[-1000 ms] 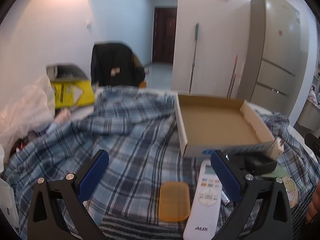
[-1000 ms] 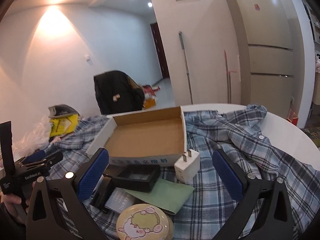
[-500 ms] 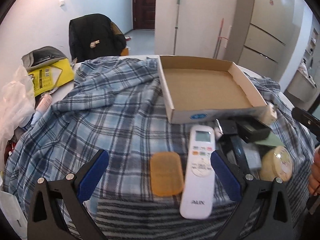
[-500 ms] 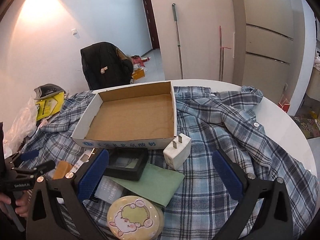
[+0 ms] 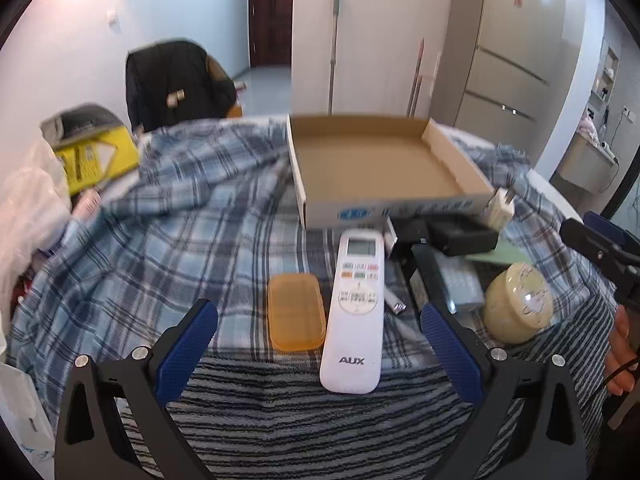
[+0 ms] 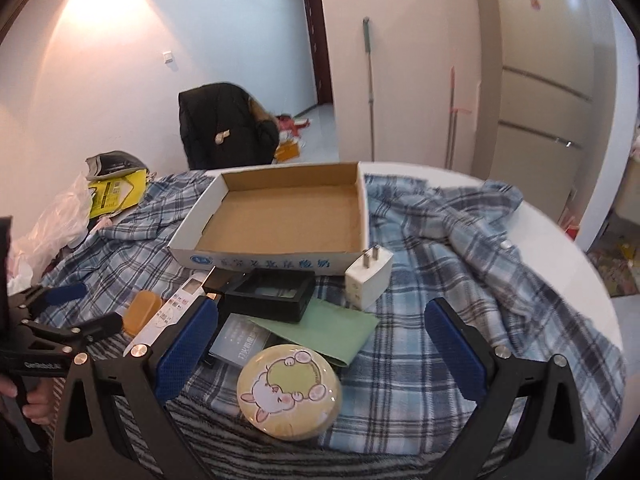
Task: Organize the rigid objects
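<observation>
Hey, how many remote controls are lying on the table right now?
1. The white remote lies on the plaid cloth in front of the cardboard box, beside the orange case. Others could be hidden under the clutter.

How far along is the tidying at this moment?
Nothing looks done: the cardboard box is empty. Nothing is in hand; left gripper and right gripper both hover with jaws open. Still left on the cloth: remote, orange case, charger, round tin, black tray.
</observation>
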Motion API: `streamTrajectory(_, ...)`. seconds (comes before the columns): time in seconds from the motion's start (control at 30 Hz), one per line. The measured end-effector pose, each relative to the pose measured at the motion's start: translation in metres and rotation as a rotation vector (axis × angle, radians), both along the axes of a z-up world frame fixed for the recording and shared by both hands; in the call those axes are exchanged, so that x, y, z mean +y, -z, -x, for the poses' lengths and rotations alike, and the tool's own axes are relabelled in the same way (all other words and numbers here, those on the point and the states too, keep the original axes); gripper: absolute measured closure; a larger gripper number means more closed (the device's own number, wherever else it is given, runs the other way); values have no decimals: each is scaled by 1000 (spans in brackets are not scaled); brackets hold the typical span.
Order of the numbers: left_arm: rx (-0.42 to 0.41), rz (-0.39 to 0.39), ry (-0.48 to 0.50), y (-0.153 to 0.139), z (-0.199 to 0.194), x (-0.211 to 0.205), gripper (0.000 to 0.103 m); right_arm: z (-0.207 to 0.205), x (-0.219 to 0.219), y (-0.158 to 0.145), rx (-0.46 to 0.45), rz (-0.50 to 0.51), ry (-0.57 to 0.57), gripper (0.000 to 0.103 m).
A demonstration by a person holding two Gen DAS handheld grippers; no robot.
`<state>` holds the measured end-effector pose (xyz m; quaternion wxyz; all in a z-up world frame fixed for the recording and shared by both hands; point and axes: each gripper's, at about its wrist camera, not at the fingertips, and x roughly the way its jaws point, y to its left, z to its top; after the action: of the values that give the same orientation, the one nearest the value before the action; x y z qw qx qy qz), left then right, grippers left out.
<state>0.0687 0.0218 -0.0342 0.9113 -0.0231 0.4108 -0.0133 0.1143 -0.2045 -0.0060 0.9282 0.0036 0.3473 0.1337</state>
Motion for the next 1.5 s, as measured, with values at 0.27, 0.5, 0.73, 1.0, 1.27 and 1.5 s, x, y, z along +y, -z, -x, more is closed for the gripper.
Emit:
streamTrajectory(0.27,-282,-34,-5,-24,4,-15,0,23,7,-8,-198,88,95,0)
streamTrajectory(0.5,-312,-95,-18,0,-14,-17,0,9,2,14,-152,64,118,0)
streamTrajectory(0.73,-305,-97,-40,5,-9,-13,0,8,5,21,-120,69,94,0)
streamTrajectory(1.0,-322,-40,-114,-6,-1,-12,0,11,2,12,-170,76,184,0)
streamTrajectory(1.27,-504,-128,-91,-28,12,-76,0,12,1,1,-205,64,261,1)
streamTrajectory(1.5,-510,29,-209,-24,1,-75,0,17,-33,0,-220,59,406,1)
